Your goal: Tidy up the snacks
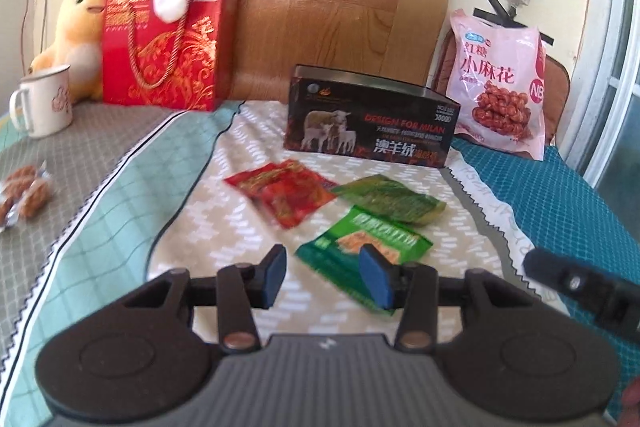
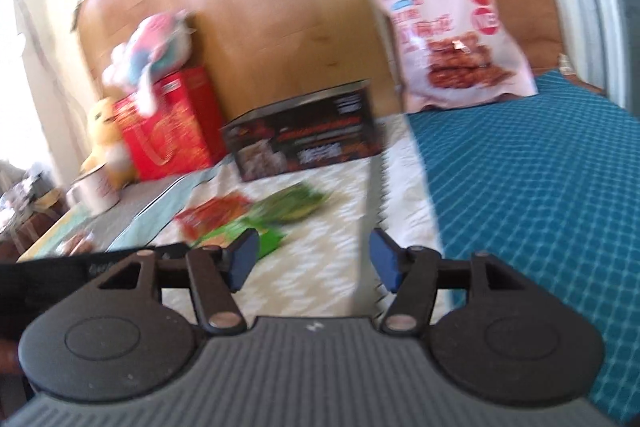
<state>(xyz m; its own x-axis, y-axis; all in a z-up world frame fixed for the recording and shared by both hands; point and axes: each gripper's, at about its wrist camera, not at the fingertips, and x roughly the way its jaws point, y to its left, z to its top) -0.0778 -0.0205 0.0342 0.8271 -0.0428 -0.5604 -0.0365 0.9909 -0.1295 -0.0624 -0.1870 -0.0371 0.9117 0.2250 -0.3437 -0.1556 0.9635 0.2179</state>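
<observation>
From the left wrist, the left tongs [image 1: 322, 277] stand spread and empty just short of the bright green packet [image 1: 362, 255], which lies with the red packet [image 1: 282, 197] and dark green packet [image 1: 390, 199] on the bed [image 1: 120, 187], loose before the open black box [image 1: 370, 121], the likely bin. The blurred right wrist view shows the right tongs [image 2: 314, 259] spread wide, holding nothing, beside the packets.
</observation>
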